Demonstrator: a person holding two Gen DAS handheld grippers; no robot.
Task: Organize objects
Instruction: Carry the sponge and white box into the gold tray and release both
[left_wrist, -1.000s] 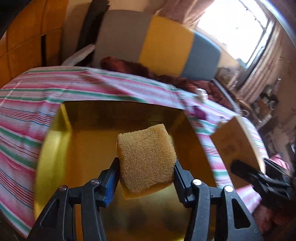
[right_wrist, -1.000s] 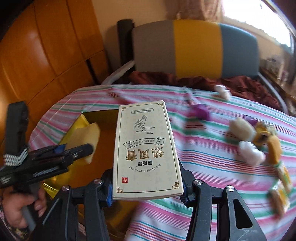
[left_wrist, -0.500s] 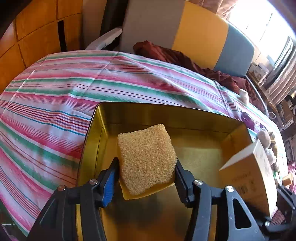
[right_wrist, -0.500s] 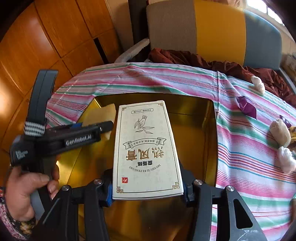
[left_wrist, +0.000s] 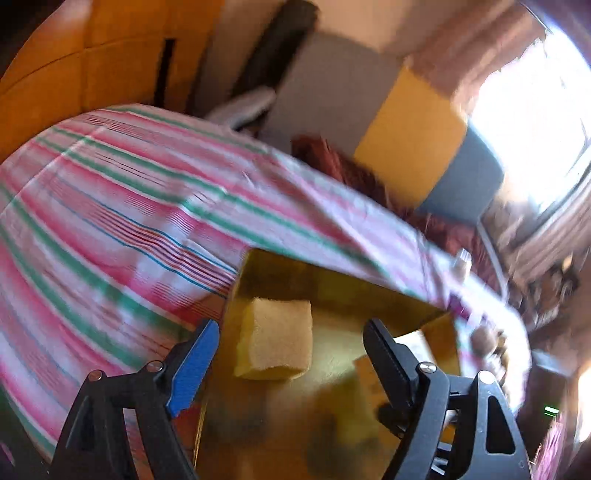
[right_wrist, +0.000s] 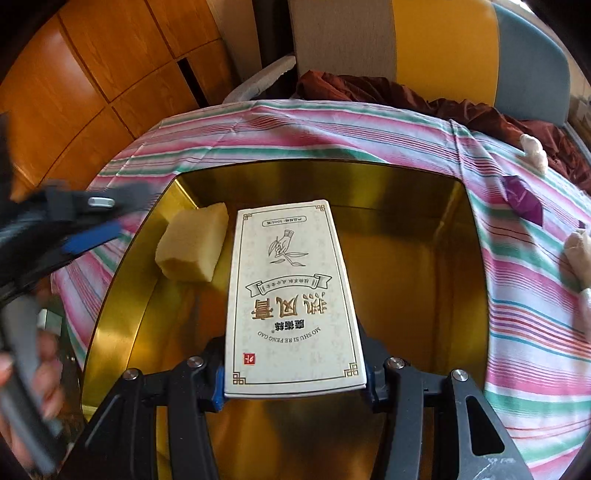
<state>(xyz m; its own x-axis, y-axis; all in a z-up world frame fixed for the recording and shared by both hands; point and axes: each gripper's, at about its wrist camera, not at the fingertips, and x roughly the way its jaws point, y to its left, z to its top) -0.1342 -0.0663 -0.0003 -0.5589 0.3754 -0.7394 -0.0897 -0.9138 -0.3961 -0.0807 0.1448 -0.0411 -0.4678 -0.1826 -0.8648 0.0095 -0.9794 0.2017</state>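
Already one item is stowed: the yellow sponge (right_wrist: 192, 247) lies loose in the far left corner of the gold tin (right_wrist: 458, 236), left of centre in the right wrist view and just below centre in the left wrist view. The left gripper (left_wrist: 291, 354) has its jaws opening wide, with nothing pressed between them; the sponge sits beyond the tips, touching neither finger. That gripper shows blurred at the left edge of the right wrist view, beside the tin's rim.

The right gripper (right_wrist: 295, 373) is clenched on the near end of the cream carton (right_wrist: 291, 295), which hangs over the tin's middle, just right of the sponge; whether its far end touches the floor I cannot tell.

Judging by this, the carton's release is the step in hand. Left on the striped tablecloth (right_wrist: 332, 136), at the right side of the frame, are a purple wrapper (right_wrist: 522, 195) and several pale lumps (right_wrist: 533, 151), well apart from the tin.
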